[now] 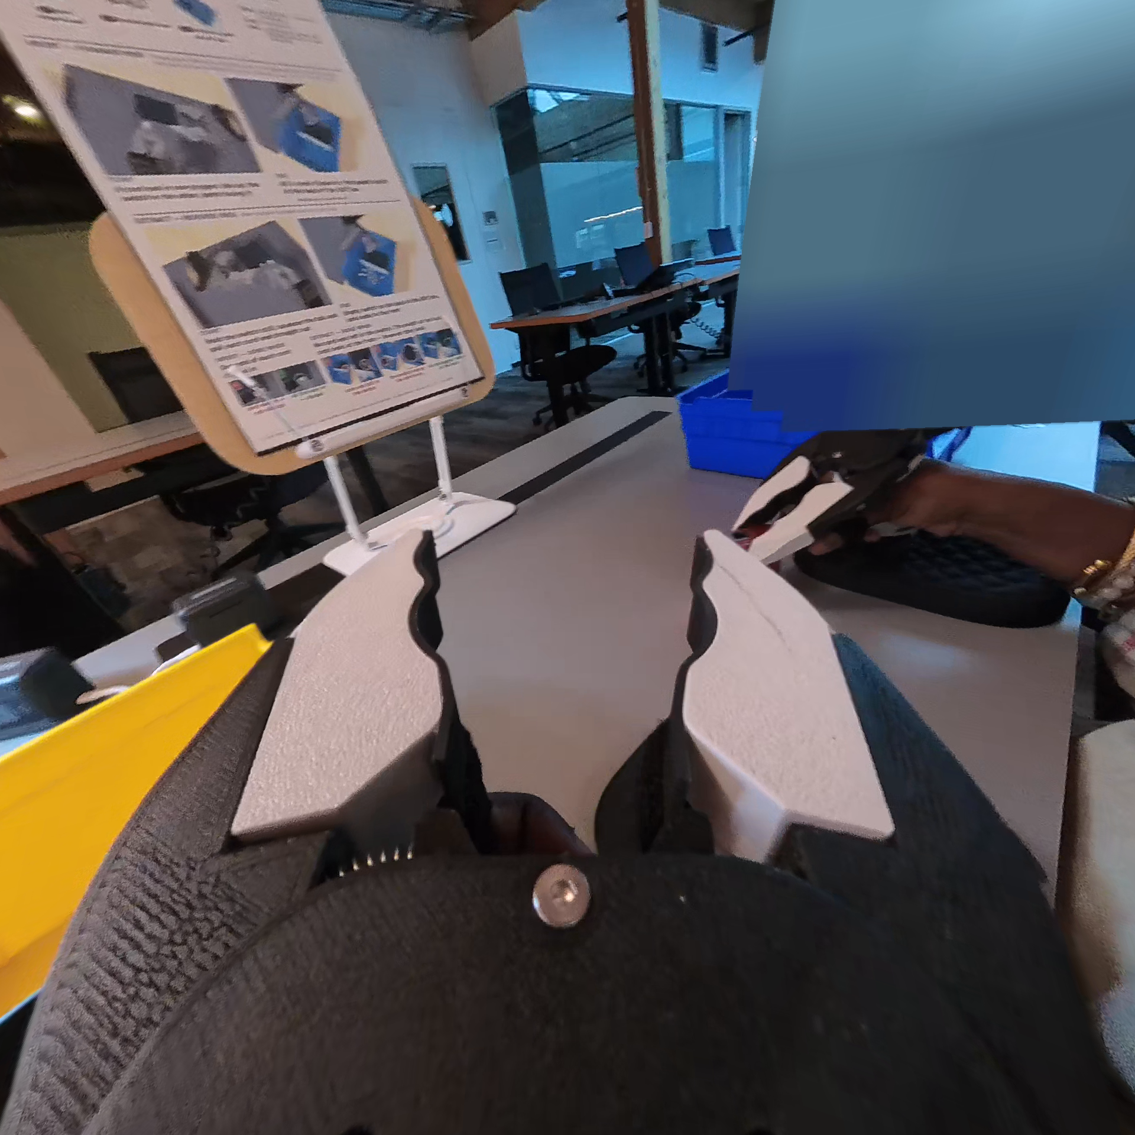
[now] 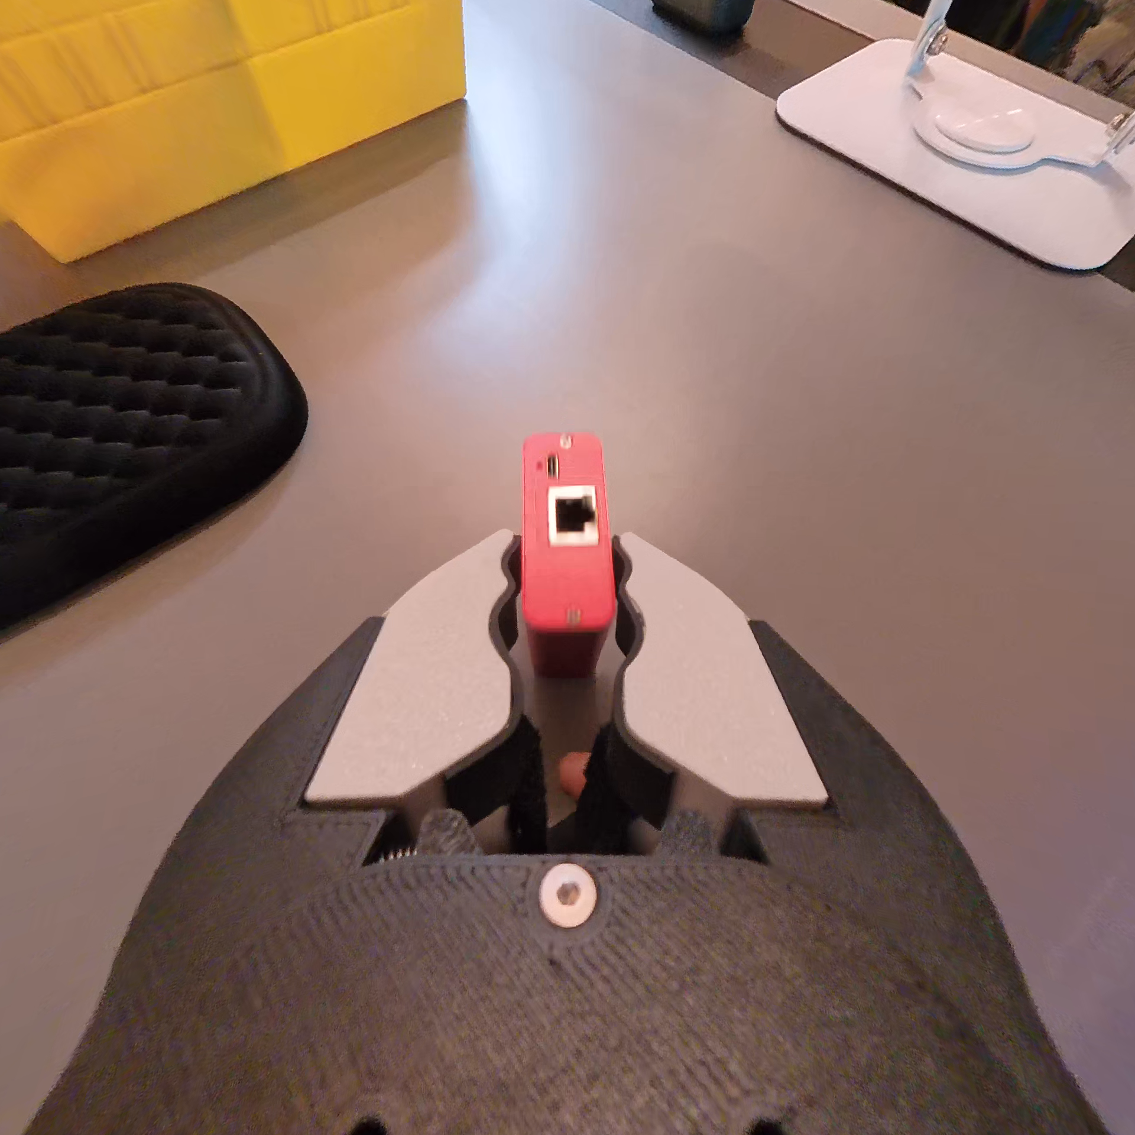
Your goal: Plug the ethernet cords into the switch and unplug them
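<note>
My right gripper [image 2: 566,574] is clamped on the red switch [image 2: 567,553], pads on its two long side faces, with the body standing up between the fingers. One ethernet port [image 2: 574,514] faces the camera and is empty. In the left wrist view that same gripper sits at 2 o'clock, low over the grey table [image 1: 571,614], next to the black wrist-rest pad [image 1: 933,577]; only a sliver of red shows there.

My left gripper [image 1: 565,556] is spread wide with nothing in it, hovering over bare table.

No ethernet cords in either view, so I judge plugging hasn't started. They may be in the yellow bin [image 2: 184,110] at 10 o'clock, but I can't see inside.

Handling, my guess: the switch is a small rigid plastic box, light, with smooth sides, so it could twist in the pads when a plug gets pushed in. The grip is on the lower half; that keeps the port clear, good. Hold firm and brace against the insertion push. Cords will be floppy with stiff plug ends: take one by the plug boot just behind the connector, latch tab left free, since it needs pressing to unplug and it's brittle.

Also here: white stand base [image 2: 982,153] at 1 o'clock in the right view, carrying the instruction sheet board [image 1: 258,233]; blue bin [image 1: 725,430] beyond.
</note>
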`<move>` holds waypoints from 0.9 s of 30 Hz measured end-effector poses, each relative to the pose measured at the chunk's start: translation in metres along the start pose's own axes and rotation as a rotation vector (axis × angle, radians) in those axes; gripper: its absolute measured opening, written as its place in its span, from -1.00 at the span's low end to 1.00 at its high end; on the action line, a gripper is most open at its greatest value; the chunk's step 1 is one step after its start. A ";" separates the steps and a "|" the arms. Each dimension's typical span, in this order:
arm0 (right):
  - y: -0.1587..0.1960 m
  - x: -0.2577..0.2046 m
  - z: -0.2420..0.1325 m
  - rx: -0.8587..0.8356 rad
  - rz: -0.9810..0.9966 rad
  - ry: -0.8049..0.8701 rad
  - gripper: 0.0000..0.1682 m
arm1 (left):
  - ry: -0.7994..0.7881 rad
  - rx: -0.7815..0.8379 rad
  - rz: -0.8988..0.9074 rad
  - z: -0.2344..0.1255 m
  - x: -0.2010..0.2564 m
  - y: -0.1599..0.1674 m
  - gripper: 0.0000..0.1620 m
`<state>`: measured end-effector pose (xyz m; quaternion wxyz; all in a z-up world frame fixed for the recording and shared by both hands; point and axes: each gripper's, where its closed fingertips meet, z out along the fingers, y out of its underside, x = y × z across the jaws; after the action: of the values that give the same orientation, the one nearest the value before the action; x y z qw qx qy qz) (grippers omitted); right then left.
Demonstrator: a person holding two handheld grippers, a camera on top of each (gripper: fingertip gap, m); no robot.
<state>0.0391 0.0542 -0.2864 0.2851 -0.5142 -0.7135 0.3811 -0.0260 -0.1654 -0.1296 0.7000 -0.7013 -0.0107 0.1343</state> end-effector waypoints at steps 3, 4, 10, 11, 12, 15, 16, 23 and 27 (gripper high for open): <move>-0.011 0.000 -0.007 0.083 -0.006 -0.012 -0.38 | -0.106 -0.064 -0.018 -0.018 -0.023 0.002 -0.03; -0.016 0.001 -0.011 0.130 -0.017 -0.009 -0.28 | -0.163 -0.106 -0.019 -0.027 -0.035 0.006 -0.03; -0.032 0.016 -0.042 0.377 -0.012 0.059 -0.16 | -0.523 -0.404 -0.207 -0.087 -0.101 0.056 -0.13; -0.034 0.016 -0.046 0.413 -0.001 0.059 -0.18 | -0.533 -0.452 -0.259 -0.088 -0.103 0.067 -0.16; -0.035 0.017 -0.049 0.438 0.006 0.062 -0.20 | -0.528 -0.508 -0.294 -0.088 -0.102 0.079 -0.21; -0.036 0.016 -0.052 0.474 0.012 0.070 -0.23 | -0.643 -0.634 -0.255 -0.095 -0.120 0.107 -0.23; -0.035 0.015 -0.053 0.478 0.008 0.068 -0.24 | -0.718 -0.688 -0.242 -0.104 -0.131 0.118 -0.23; -0.036 0.013 -0.056 0.512 -0.006 0.066 -0.29 | -0.721 -0.859 -0.392 -0.122 -0.161 0.165 -0.38; -0.037 0.014 -0.060 0.536 0.005 0.070 -0.32 | -0.708 -0.887 -0.433 -0.126 -0.167 0.177 -0.70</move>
<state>0.0632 0.0759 -0.2225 0.4347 -0.4349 -0.5756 0.5390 -0.1915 -0.3261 -0.2774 0.3062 -0.8209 -0.4400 0.1967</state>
